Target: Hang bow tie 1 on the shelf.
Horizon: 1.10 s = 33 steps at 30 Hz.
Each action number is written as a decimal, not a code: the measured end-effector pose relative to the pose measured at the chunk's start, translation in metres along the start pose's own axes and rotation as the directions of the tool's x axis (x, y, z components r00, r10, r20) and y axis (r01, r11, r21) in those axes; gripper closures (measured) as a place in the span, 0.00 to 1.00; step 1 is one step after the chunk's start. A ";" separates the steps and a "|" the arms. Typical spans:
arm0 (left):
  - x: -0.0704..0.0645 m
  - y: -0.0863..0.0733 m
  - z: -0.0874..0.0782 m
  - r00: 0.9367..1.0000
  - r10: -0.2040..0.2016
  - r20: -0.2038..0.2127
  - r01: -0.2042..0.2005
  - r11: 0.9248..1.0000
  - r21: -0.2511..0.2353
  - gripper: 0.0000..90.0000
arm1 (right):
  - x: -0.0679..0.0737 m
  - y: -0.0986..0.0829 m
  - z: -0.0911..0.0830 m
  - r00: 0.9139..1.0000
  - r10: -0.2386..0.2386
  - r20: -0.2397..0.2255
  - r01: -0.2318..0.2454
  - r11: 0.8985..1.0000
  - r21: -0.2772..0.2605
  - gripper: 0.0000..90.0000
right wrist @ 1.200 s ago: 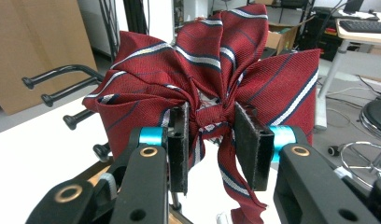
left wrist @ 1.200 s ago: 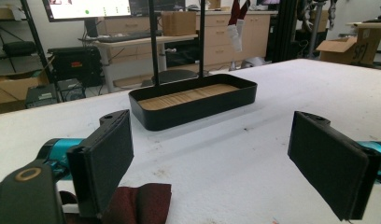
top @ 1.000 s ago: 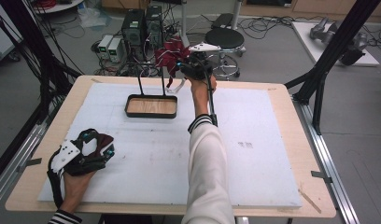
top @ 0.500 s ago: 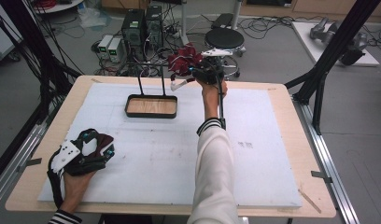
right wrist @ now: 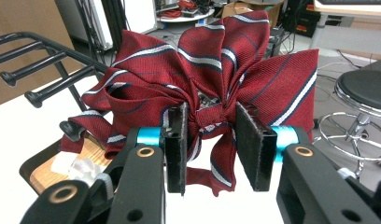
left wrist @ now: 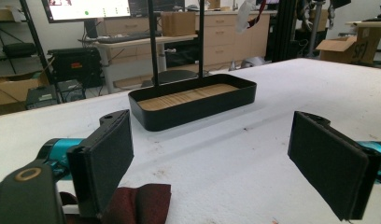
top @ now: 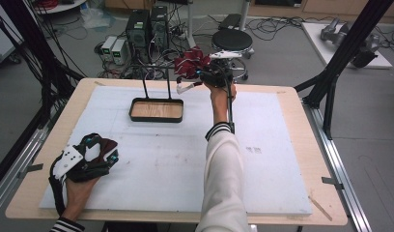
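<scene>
Two claws in frame. Right claw (right wrist: 209, 151) raised over the far edge of the bench (top: 282, 145), just beyond and to the right of the tray (top: 156, 110). Its jaws are closed part-way on the knot of a red striped tie (right wrist: 202, 79); the tie is bunched into folds above the pads (right wrist: 177, 140), one loose end hanging down between them. In the high view the tie (top: 191, 63) sits in the air, above the tray's right far corner, clear of the bench. White label (top: 184, 88) dangles under it.

Tray: black, shallow, wood-coloured floor, two thin black uprights rising from its far side. A black rack with rods (right wrist: 34, 60) stands left of the tie in the right claw view.

Left claw (top: 89, 157) rests on the bench well apart from the tray, toward the near left corner. Jaws wide open, gripping nothing (left wrist: 216, 158); a dark red fabric (left wrist: 142, 203) lies just under its left pad (left wrist: 109, 158)
</scene>
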<state>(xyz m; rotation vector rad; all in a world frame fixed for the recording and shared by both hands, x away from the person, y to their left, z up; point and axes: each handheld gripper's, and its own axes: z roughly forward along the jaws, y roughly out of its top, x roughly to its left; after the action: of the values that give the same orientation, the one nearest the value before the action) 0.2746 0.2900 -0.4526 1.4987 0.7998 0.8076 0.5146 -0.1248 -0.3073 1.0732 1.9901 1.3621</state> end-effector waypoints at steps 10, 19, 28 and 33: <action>0.000 0.000 0.000 1.000 0.000 0.000 0.000 1.000 0.000 0.16 | 0.000 -0.001 0.001 1.000 -0.010 -0.003 0.010 1.000 0.024 0.60; 0.000 0.000 0.000 1.000 0.000 0.000 0.000 1.000 -0.001 0.16 | -0.001 0.000 -0.003 1.000 0.005 0.025 -0.005 1.000 0.014 0.22; 0.000 0.000 0.000 1.000 -0.001 0.001 0.001 1.000 -0.001 0.16 | -0.001 0.005 -0.022 1.000 -0.010 0.012 0.010 1.000 -0.002 0.13; 0.000 0.000 0.000 1.000 0.000 0.001 0.000 1.000 -0.006 0.16 | 0.000 0.007 -0.047 0.999 -0.038 -0.006 0.038 0.998 -0.048 0.13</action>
<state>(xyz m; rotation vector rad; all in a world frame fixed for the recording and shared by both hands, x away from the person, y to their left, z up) 0.2747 0.2899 -0.4527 1.4937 0.7956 0.8090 0.4815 -0.1488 -0.2834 1.0058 1.9633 1.3883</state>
